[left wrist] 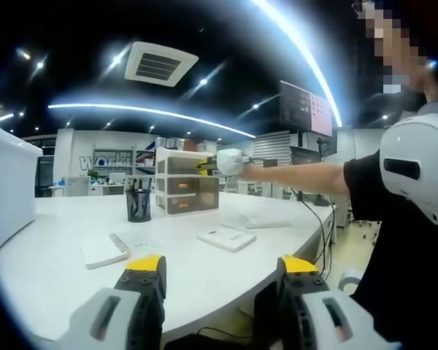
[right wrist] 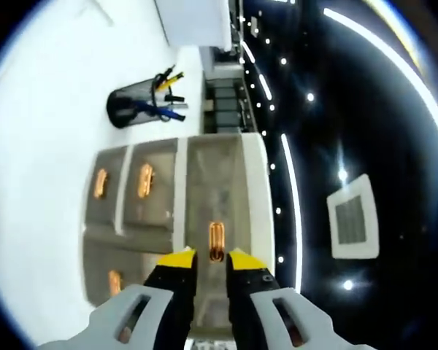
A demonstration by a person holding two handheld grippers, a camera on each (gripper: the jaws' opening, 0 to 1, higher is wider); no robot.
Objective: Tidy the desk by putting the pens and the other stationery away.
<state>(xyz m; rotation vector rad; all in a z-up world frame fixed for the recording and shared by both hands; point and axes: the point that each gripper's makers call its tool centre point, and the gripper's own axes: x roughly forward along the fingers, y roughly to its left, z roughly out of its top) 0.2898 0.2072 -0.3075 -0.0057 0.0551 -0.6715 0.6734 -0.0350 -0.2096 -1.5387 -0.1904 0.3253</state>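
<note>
On the white desk (left wrist: 51,270), in the left gripper view, a spiral notebook (left wrist: 105,249) lies nearest, with a flat white pad (left wrist: 226,238) well apart from it and a stack of paper (left wrist: 255,219) just beyond. Further back stands a black mesh pen cup (left wrist: 139,205) holding pens (left wrist: 136,185), just beside a small drawer unit (left wrist: 186,183) with translucent drawers. A large white box (left wrist: 9,186) rises at the desk's edge. The left gripper (left wrist: 220,271) hangs low over the near desk edge, its yellow-tipped jaws spread wide with nothing between them. A person's arm (left wrist: 306,177) reaches straight out across the desk, bringing the right gripper (left wrist: 208,163) up to the top drawer. In the right gripper view, rolled sideways, that gripper's jaws sit close on either side of the orange handle (right wrist: 216,241) of the top drawer (right wrist: 215,197); whether they touch it I cannot tell. The pen cup stands on the desk beyond the unit.
</note>
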